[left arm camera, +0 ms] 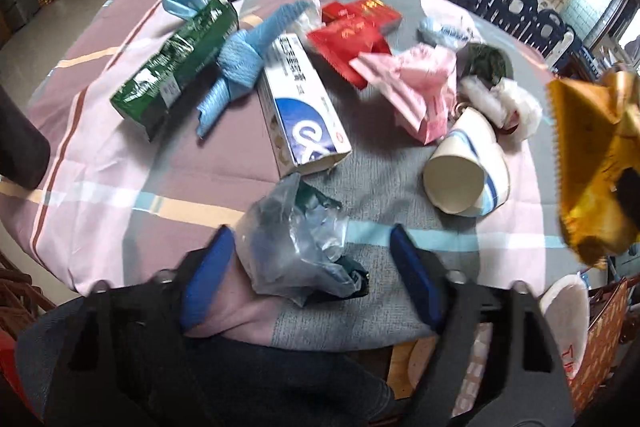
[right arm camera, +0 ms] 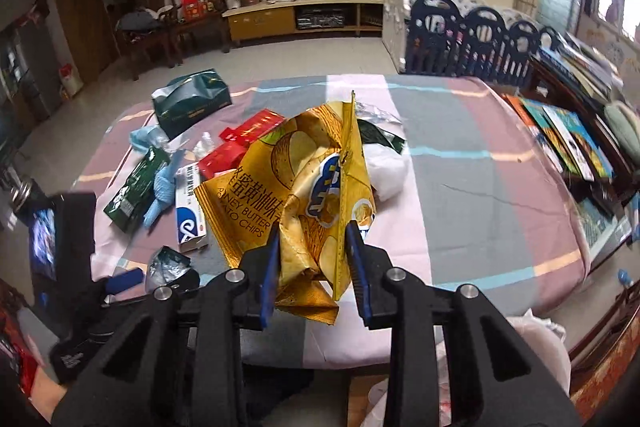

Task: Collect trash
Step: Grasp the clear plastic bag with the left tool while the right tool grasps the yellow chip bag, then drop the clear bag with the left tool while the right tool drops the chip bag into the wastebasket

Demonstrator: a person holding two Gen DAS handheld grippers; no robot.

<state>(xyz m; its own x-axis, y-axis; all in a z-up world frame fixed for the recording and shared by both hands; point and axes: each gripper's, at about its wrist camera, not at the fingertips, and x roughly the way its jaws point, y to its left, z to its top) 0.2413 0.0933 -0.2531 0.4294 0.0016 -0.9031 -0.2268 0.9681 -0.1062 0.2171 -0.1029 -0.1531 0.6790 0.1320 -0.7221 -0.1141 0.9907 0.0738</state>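
Crumpled chip bag (right arm camera: 304,195) between right tool (right arm camera: 314,251) fingers above table (right arm camera: 480,187).

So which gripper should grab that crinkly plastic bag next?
Left. The left gripper is open around the plastic bag, while the right gripper is busy holding the chip bag.

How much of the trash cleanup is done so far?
Barely started, it seems. The right gripper holds a yellow chip bag lifted; the open left gripper straddles a crumpled plastic bag. Boxes, wrappers and paper cups remain on the table.
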